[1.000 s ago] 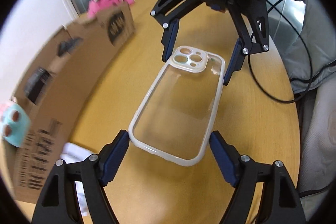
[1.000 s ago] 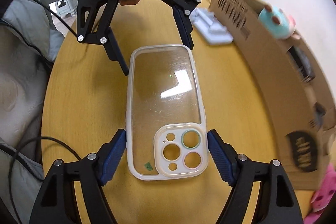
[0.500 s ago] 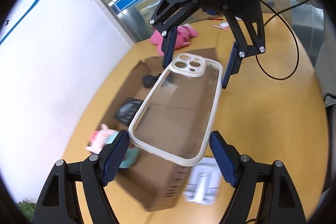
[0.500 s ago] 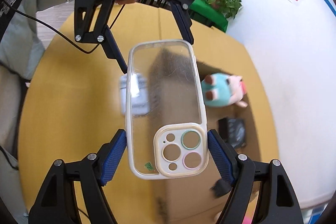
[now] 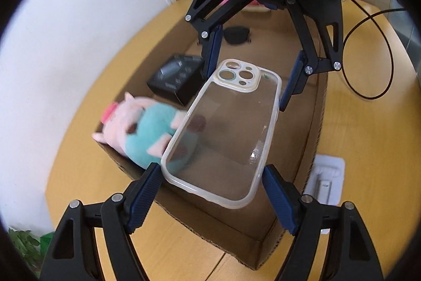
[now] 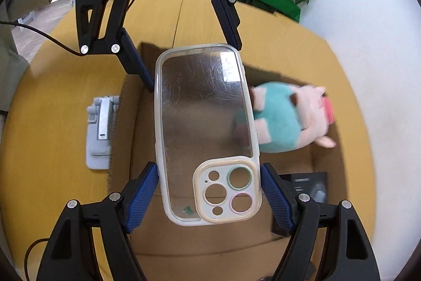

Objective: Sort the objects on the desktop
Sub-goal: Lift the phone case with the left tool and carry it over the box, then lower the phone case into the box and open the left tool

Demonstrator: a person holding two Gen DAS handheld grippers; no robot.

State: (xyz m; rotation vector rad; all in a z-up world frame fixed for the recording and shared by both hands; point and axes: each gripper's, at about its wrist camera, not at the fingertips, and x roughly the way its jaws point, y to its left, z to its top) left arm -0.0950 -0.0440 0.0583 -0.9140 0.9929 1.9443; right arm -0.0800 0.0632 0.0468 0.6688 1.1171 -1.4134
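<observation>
1 clear phone case (image 5: pixel 223 133) mid-frame, left gripper (image 5: pixel 210 183) & right gripper (image 6: pixel 209 191) each clamping an end, above 1 open cardboard box (image 5: pixel 319 123) w/ 1 plush pig (image 5: pixel 139 128), 1 black box (image 5: pixel 176 77); bare floor center-right.

left tongs (image 5: pixel 211 182) grip phone case (image 5: pixel 223 133) | over cardboard box (image 5: pixel 319 107) | plush toy (image 5: pixel 142 131) inside

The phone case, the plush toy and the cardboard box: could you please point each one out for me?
phone case (image 6: pixel 205 123), right wrist view, on its clear back panel.
plush toy (image 6: pixel 279 120), right wrist view, on its teal body.
cardboard box (image 5: pixel 319 117), left wrist view, on its right wall.
</observation>
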